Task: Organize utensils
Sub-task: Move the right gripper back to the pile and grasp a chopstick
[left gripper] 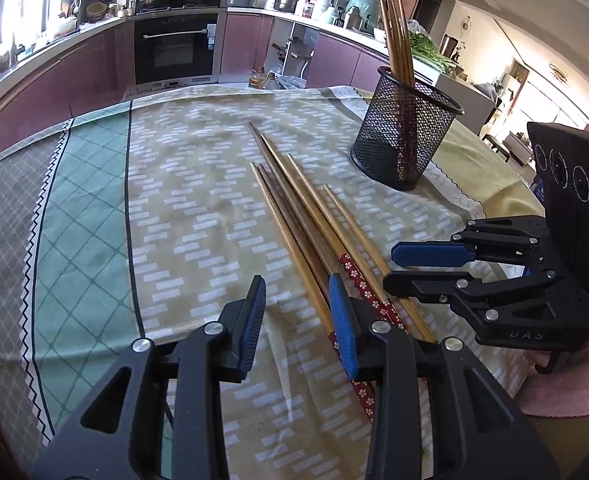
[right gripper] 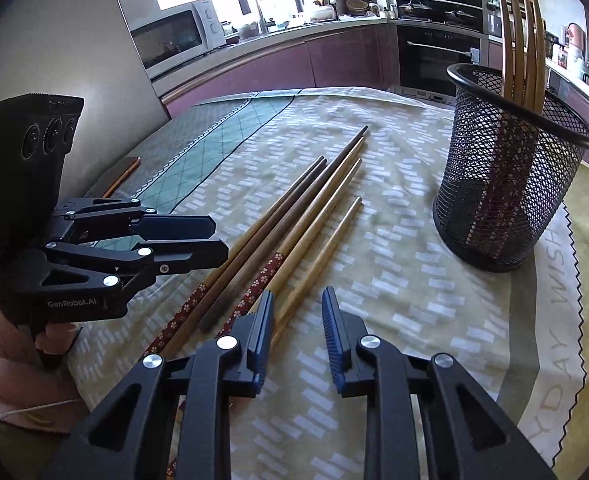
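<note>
Loose chopsticks [left gripper: 294, 216], light, stiff and likely slippery, lie at frame centre beside the mesh cup [left gripper: 404, 132] at upper right, best pinched mid-shaft; left gripper [left gripper: 298, 312] and right gripper [right gripper: 297, 322] both spread, empty.

Left hand-held gripper [right gripper: 210, 244] reads "GenRobot.AI"; tablecloth [right gripper: 556, 280] "WISH".

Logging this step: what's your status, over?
Left gripper open, right gripper open, both empty. Chopsticks loose on the tablecloth, more standing in the mesh cup. Nothing in the way.
</note>
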Motion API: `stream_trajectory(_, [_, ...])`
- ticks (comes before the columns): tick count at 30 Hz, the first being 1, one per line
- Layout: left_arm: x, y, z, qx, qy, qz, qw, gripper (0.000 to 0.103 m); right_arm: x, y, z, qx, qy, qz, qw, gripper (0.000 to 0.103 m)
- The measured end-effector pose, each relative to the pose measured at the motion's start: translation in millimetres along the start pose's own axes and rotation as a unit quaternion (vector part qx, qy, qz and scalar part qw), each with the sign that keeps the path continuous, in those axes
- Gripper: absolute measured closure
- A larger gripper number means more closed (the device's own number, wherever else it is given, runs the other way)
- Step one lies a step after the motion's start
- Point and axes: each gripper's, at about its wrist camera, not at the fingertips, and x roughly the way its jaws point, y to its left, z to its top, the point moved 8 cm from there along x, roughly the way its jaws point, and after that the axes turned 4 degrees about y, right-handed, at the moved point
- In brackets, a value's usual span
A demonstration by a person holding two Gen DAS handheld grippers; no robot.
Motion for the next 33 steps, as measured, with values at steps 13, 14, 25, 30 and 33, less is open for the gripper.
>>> stream_trajectory(13, [9.6,2.5,2.2,0.013,0.013,0.017,0.9997,0.071,5.3,-11.1,10.3,0.007,-0.001,-0.016,1.0,0.09])
stream_trajectory(14, [10.3,3.1,2.8,0.014,0.014,0.018,0.9996,0.071,6.0,-11.5,11.1,0.007,-0.001,-0.017,1.0,0.09])
stream_trajectory(25, [19.4,7.3,12.4,0.028,0.026,0.043,0.9984,0.074,9.2,-22.6,17.9,0.014,-0.003,-0.039,0.999,0.092])
stream_trajectory(30, [26.7,10.5,21.4,0.031,0.034,0.055,0.9974,0.074,13.7,-25.5,23.5,0.019,-0.004,-0.038,0.999,0.092])
stream_trajectory(33, [32.2,12.3,28.9,0.031,0.038,0.063,0.9968,0.078,15.9,-28.1,27.1,0.028,-0.006,-0.031,0.999,0.092])
